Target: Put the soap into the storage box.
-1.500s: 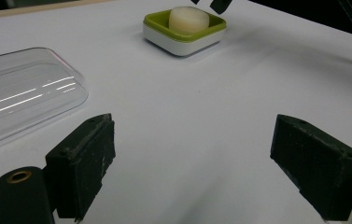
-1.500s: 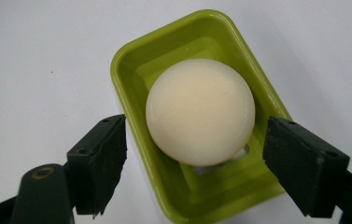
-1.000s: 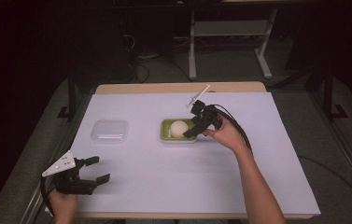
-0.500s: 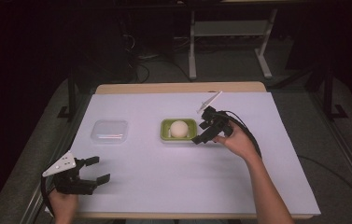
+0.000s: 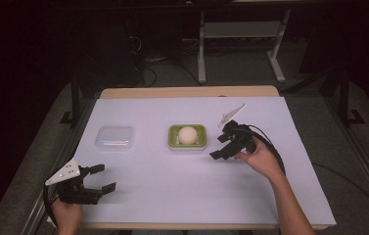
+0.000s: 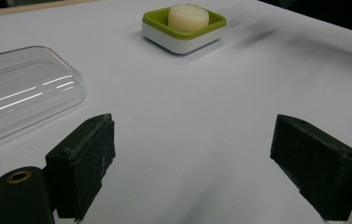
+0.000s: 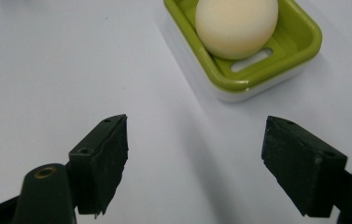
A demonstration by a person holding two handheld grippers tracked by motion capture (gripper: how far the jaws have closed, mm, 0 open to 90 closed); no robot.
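A cream round soap (image 5: 187, 134) lies in a green and white soap dish (image 5: 172, 138) at the middle of the white table. My right gripper (image 5: 220, 147) hovers open just right of the dish, nothing between its jaws; its own view shows the soap (image 7: 236, 25) and dish (image 7: 299, 44) ahead. My left gripper (image 5: 103, 178) stands open near the front left edge, held empty. From the left gripper view the dish (image 6: 183, 37) with the soap (image 6: 188, 16) sits far ahead.
A clear plastic lid (image 5: 115, 137) lies left of the dish, also close at the left in the left gripper view as the lid (image 6: 19, 93). White paper (image 5: 182, 196) covers the table; a wooden edge (image 5: 187, 92) runs along the back. Metal frame legs stand beyond.
My right gripper has drawn back from the soap dish to the right and toward the front, open and empty. The soap stays in the dish. The left gripper has not moved.
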